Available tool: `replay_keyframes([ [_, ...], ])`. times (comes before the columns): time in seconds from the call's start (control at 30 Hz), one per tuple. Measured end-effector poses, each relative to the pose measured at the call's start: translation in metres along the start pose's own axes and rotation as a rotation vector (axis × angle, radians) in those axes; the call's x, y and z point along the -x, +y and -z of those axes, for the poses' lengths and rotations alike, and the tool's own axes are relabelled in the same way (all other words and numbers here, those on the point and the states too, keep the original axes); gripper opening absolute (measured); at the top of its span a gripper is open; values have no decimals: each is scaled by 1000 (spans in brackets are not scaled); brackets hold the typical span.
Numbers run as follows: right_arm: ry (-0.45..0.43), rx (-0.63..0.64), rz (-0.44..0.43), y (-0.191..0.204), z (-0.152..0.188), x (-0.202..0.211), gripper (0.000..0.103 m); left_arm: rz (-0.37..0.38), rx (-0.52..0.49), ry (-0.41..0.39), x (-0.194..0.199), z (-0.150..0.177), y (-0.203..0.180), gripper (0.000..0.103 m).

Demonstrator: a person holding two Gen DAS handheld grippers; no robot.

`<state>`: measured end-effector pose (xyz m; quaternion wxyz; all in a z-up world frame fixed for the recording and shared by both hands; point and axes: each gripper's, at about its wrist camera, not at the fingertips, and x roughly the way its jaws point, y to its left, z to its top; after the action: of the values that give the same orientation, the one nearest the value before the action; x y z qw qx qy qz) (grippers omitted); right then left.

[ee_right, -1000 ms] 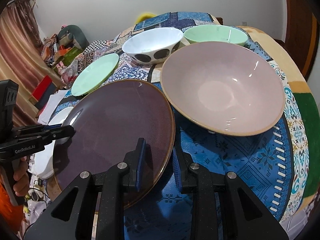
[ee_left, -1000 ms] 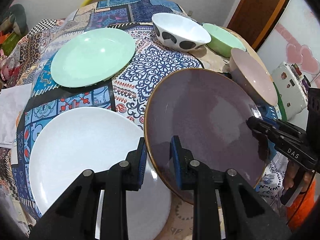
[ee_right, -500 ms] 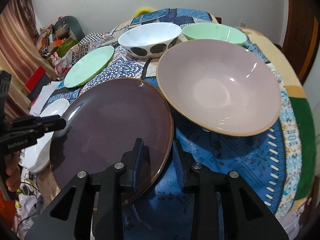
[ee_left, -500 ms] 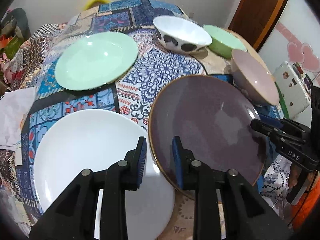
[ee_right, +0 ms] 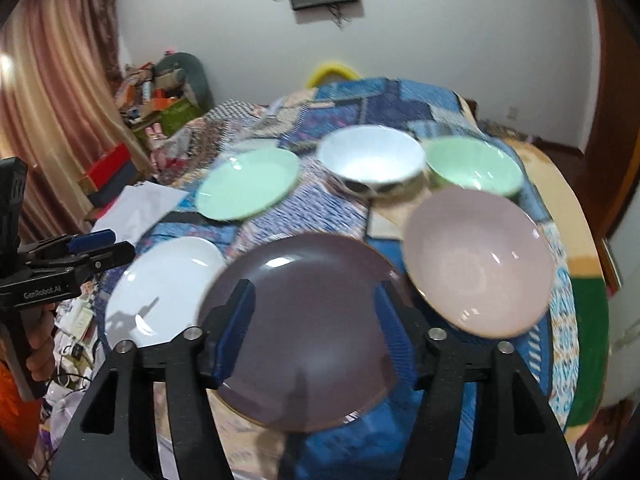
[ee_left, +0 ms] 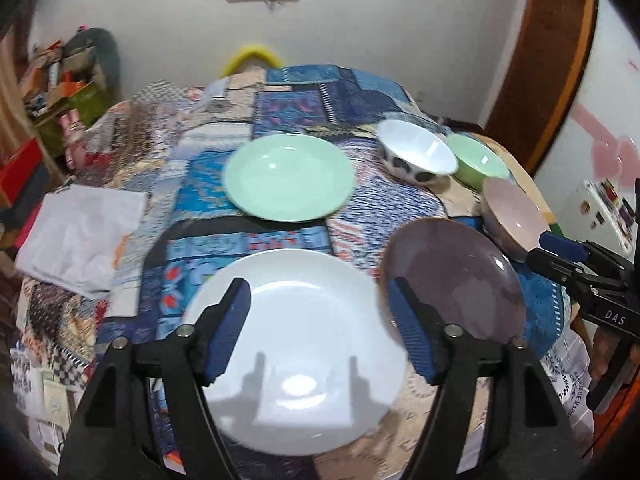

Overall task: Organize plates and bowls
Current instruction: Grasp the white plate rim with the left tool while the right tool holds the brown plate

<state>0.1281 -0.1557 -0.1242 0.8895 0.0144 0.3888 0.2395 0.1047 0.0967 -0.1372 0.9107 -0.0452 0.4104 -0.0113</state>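
Observation:
A dark purple plate lies on the patterned tablecloth, close beside a white plate. My left gripper hovers over the white plate, jaws opening, nothing between them. My right gripper hangs above the purple plate, jaws opening too, clear of its rim. Farther back sit a mint green plate, a white bowl with black spots, a green bowl and a pink bowl.
A folded white cloth lies at the table's left edge. Boxes and clutter fill the room's far left corner beside a curtain. A wooden door stands at the right. A hand holds the left gripper's handle.
Both grippers were shut on the purple plate's rim, one on each side. Both have let go, opened wide and drawn up and back. The plate now rests on the table.

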Motion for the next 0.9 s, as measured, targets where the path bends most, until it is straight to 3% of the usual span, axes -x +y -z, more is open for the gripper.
replay_keyframes([
  [0.3, 54, 105, -101, 51, -18, -49, 60, -70, 100, 82, -11, 31, 61, 72],
  [0.53, 146, 199, -126, 78, -28, -100, 59, -33, 149, 183, -34, 58, 87, 72],
  [0.67, 220, 230, -143, 87, -33, -130, 41, 9, 165, 222, -40, 71, 89, 58],
  [0.8, 295, 250, -164, 94, -30, -151, 30, 71, 190, 253, -45, 78, 89, 42],
  [0.9, 337, 289, -153, 99, -26, -162, 23, 73, 190, 249, -46, 82, 88, 37],
])
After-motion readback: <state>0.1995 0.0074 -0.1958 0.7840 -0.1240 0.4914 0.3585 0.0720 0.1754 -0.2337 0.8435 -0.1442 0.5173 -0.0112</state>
